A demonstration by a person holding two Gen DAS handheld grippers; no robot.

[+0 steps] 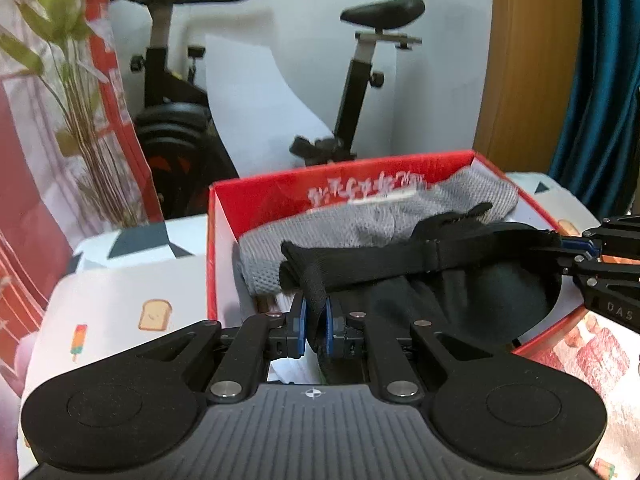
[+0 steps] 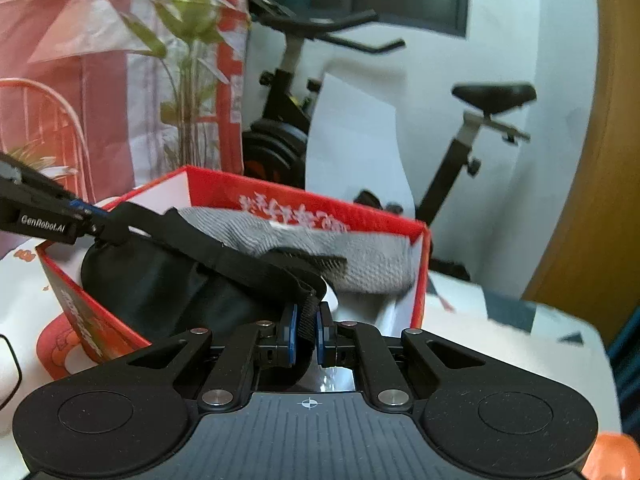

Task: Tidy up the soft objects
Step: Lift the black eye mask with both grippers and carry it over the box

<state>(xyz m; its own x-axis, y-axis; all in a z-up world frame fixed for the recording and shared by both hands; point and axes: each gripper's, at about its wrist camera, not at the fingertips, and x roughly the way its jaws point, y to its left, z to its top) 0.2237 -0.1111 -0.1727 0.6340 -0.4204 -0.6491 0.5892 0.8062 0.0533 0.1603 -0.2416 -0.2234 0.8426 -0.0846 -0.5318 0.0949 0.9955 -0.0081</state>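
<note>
Left wrist view showed a black eye mask [image 1: 508, 292] stretched over the red box [image 1: 224, 216], its strap [image 1: 384, 260] pinched in the left tongs [image 1: 316, 326] at one end and in the right tongs [image 1: 576, 250] at the other. Beyond both tongs a grey towel [image 1: 360, 220] lay inside the box, with an exercise bike [image 1: 360, 80] farther behind.

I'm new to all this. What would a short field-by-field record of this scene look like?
Container: open red cardboard box
Contents: grey knitted cloth at the back, black padded eye mask in front
Left hand-held gripper: shut on the black elastic strap
Right hand-held gripper: shut on the strap's other end
Surface: white printed tablecloth
Background: black exercise bike, green plant
</note>
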